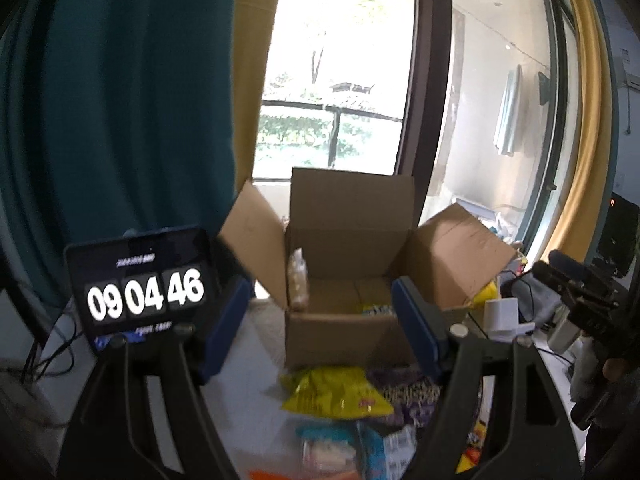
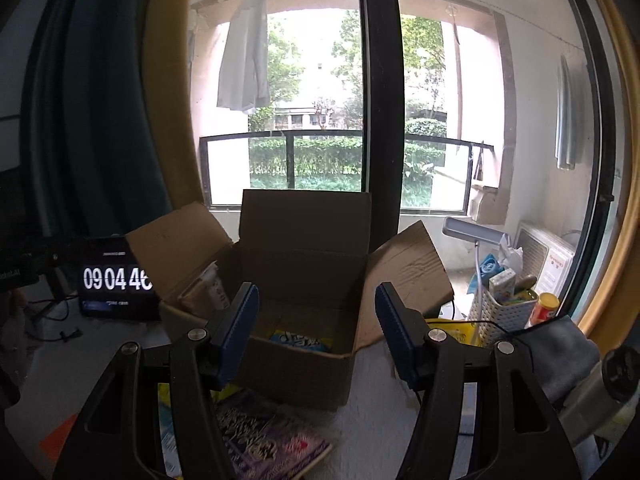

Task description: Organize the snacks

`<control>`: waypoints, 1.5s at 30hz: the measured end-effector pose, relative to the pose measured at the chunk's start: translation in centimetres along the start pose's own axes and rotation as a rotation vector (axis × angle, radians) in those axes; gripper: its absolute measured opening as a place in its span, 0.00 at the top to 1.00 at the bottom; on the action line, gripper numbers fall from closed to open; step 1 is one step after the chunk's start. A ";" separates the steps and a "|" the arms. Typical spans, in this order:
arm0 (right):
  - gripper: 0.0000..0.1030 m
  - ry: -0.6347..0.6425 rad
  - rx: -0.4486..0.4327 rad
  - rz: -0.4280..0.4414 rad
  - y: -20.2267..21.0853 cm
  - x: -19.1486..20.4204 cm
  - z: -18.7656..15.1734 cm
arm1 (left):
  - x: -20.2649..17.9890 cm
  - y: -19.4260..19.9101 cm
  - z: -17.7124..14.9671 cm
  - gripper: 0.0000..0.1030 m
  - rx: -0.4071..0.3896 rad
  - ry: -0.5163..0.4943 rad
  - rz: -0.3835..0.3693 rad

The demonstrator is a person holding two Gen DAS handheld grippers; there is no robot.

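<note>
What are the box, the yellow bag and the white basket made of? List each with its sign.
Box: brown corrugated cardboard, matte; creased flaps.
Yellow bag: likely plastic film, glossy; crinkles and highlights.
White basket: probably moulded plastic; regular perforated walls.

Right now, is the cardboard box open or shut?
Open: the cardboard box has its flaps folded outward and up, and a blue snack packet shows inside.

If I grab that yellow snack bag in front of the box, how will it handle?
The yellow snack bag looks puffy and crinkled, so probably light and floppy, sagging from a corner pinch. Its glossy film may slip between pads. Contents are likely crushable, so squeeze gently.
</note>
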State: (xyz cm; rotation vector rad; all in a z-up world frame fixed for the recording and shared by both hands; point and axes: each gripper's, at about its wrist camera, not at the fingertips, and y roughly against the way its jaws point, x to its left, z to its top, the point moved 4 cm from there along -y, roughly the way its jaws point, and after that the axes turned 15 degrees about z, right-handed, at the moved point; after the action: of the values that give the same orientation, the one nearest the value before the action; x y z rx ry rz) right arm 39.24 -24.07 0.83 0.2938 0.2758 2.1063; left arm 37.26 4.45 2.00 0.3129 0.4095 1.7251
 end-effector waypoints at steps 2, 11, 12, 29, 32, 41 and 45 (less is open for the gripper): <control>0.38 0.003 -0.003 0.003 0.9 0.3 -0.3 | 0.6 0.7 -0.9 0.27 0.017 0.013 0.005; 0.38 0.038 0.010 0.037 3.6 0.8 -2.1 | 3.3 2.8 -7.0 0.27 0.140 0.099 0.073; 0.38 0.032 0.018 0.051 3.7 0.7 -2.6 | 3.6 3.1 -7.8 0.27 0.153 0.112 0.087; 0.38 -0.096 0.145 0.111 0.0 -2.2 -8.8 | 2.6 4.2 -17.5 0.26 0.395 0.210 0.117; 0.38 -0.130 0.181 0.115 -1.3 -2.7 -10.0 | 2.6 3.9 -18.2 0.26 0.416 0.202 0.133; 0.38 -0.236 0.325 0.139 -5.4 -3.8 -13.5 | 1.2 2.2 -20.4 0.26 0.500 0.197 0.078; 0.38 -0.249 0.355 0.201 -6.2 -2.5 -14.0 | 1.0 1.2 -21.1 0.26 0.534 0.204 0.062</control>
State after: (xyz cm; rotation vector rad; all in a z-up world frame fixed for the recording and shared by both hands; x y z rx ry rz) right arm 41.05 -24.14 -14.59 0.8170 0.4879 2.1823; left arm 27.01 3.17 -16.46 0.5371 1.0238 1.6921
